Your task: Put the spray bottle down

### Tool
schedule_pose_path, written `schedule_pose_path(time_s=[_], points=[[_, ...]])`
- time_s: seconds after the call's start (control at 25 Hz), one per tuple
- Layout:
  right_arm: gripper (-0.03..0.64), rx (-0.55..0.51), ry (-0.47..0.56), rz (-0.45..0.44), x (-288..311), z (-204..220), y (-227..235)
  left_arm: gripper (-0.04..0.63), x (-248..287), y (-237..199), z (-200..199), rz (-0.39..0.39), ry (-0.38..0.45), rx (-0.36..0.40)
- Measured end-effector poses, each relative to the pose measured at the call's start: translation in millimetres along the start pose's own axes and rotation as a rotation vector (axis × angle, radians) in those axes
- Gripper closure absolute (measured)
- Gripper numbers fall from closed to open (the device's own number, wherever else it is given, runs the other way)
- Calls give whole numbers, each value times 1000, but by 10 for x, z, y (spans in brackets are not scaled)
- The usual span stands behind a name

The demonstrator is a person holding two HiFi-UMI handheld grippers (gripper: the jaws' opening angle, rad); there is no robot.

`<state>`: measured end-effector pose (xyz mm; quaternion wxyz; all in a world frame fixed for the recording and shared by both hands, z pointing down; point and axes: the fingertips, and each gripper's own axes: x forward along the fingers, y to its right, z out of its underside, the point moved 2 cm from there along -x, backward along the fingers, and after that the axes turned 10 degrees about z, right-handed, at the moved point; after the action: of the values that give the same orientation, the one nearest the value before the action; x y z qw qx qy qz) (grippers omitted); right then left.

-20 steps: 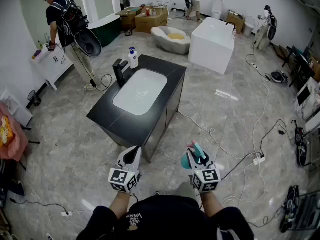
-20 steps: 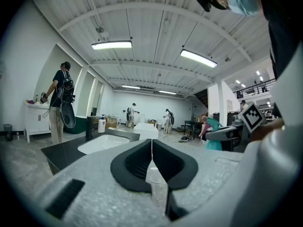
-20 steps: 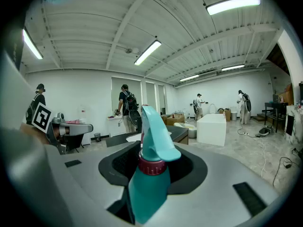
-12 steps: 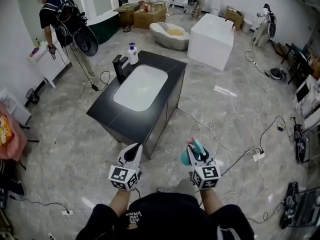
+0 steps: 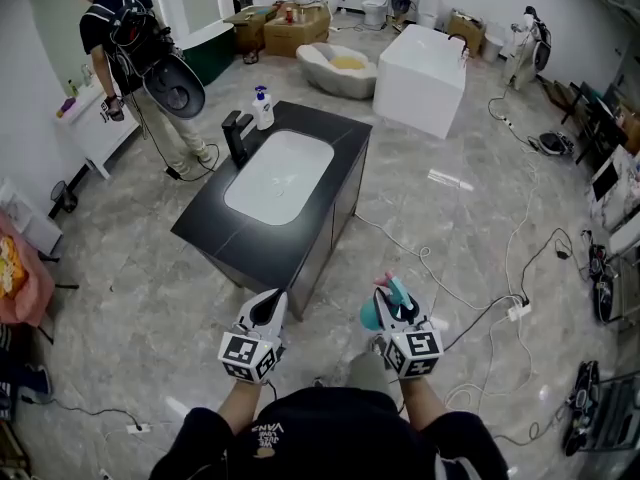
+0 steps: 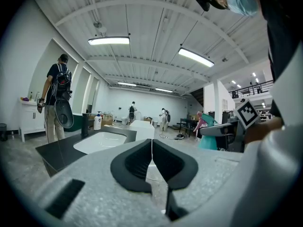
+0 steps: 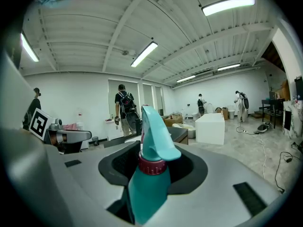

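Observation:
A teal spray bottle (image 7: 149, 174) with a dark red collar and a teal trigger head stands upright between the jaws of my right gripper (image 7: 154, 167), which is shut on its body. From the head view the same spray bottle (image 5: 384, 305) shows at the lower right, held in the right gripper (image 5: 395, 313) over the grey floor. My left gripper (image 5: 268, 310) is level beside it, its black pads (image 6: 163, 162) pressed together with nothing between them. A black vanity counter (image 5: 330, 133) with a white sink basin (image 5: 280, 176) stands ahead of both grippers.
On the counter stand a black tap (image 5: 237, 138) and a white pump bottle (image 5: 263, 108). A person with a backpack (image 5: 135, 43) stands at the left by a white cabinet. A white tub (image 5: 422, 80) lies beyond. Cables (image 5: 480, 308) and a power strip (image 5: 518, 311) trail across the floor at right.
The view has crept slightly towards the counter. Both grippers hold their places and the bottle stays gripped. The person at the left has shifted a little.

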<state>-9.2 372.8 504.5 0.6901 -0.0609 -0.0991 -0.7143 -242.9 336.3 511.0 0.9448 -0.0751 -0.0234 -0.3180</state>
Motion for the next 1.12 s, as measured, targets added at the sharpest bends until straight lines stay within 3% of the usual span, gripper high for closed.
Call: schedule_pose_path(time_s=[0.36,1.12], points=[[446,-3,-19,-26,655,-114,512,575,769,-183,-73,-23,-18,0],[446,-78,-54,-183,2146,-561,2002,575,2753,-257,-314,-178,25,-38]])
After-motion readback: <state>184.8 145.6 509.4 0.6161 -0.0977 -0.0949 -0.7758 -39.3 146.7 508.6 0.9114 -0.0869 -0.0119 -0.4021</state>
